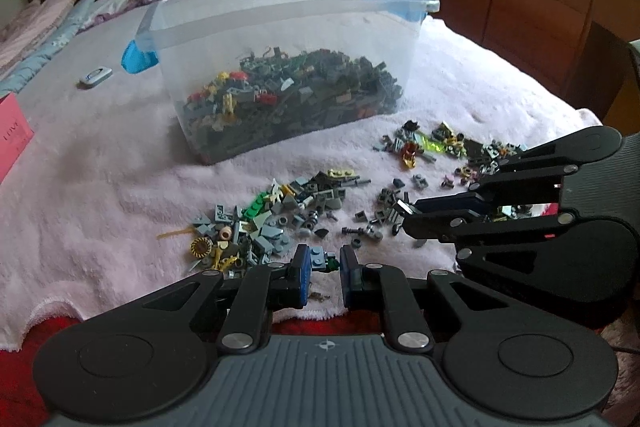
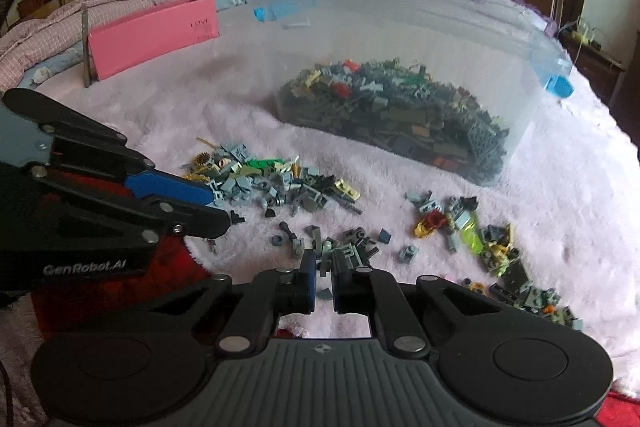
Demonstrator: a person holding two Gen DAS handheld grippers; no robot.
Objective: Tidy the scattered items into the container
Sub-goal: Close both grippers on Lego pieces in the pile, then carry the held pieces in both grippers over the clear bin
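You are working on a bed (image 1: 100,195) spread with a fuzzy pale pink blanket, a dark wooden headboard at its far end. At the blanket's near edge, your left gripper (image 1: 323,263) is low over the left-hand heap, its jaws narrowly parted around a grey brick (image 1: 318,255); I cannot tell whether they pinch it or merely frame it. Your right gripper (image 2: 324,265) hangs beside it over the thin middle scatter, jaws almost together with small grey pieces between the tips, grip again uncertain. Both sit low and close, probably because the pieces are tiny and sink into the pile. The loose bricks (image 1: 276,219) lie in three patches along the near edge, the rightmost cluster (image 2: 472,227) near the right edge. Beyond them, mid-bed, stands the clear plastic container (image 1: 288,27), lidless and already part-filled, close enough for short carries. A pink box (image 2: 152,35) lies toward the left edge.
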